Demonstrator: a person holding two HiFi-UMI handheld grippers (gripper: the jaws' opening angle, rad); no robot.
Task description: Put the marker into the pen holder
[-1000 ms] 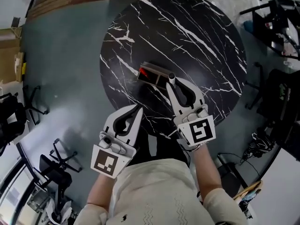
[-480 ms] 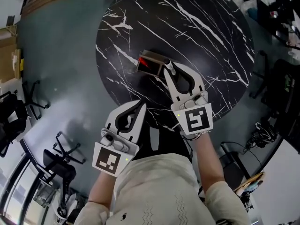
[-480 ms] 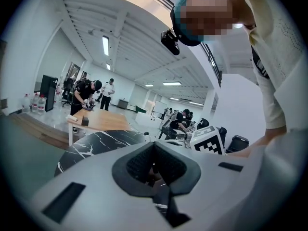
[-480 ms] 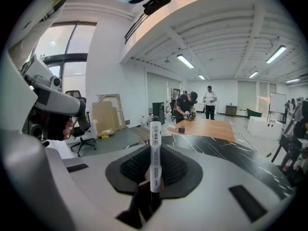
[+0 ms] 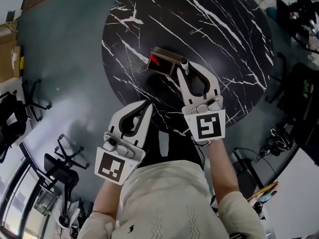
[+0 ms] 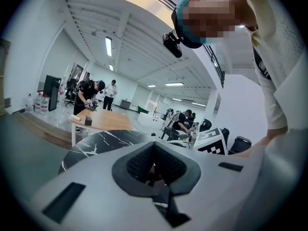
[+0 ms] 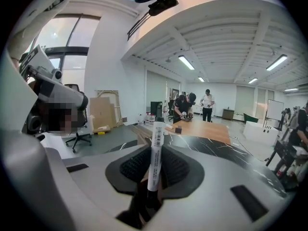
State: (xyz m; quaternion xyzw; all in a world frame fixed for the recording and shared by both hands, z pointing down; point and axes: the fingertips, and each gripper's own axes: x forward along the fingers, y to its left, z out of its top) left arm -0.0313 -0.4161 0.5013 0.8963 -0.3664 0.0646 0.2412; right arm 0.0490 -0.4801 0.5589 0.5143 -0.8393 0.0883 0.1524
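Note:
A dark rectangular pen holder [image 5: 162, 62] with something red inside stands on the round black marble table [image 5: 219, 39]. My right gripper [image 5: 185, 69] is shut on a white marker [image 5: 184, 63] with a black cap, which stands upright just right of the holder's end. In the right gripper view the marker [image 7: 156, 150] rises between the pads of the right gripper [image 7: 154, 177]. My left gripper [image 5: 145, 106] hangs shut and empty over the table's near edge, short of the holder. Its left gripper view shows the left gripper [image 6: 155, 170] with nothing between the jaws.
Black office chairs [image 5: 60, 166] stand on the grey floor to the left, with a cardboard box [image 5: 10, 49] beyond. Dark equipment and cables [image 5: 299, 19] crowd the right side. In the right gripper view people work at a wooden table [image 7: 199, 129] beyond the marble one.
The right gripper and marker have stayed beside the holder's right end, edging slightly away. The head view has shifted a little. The left gripper has hardly moved.

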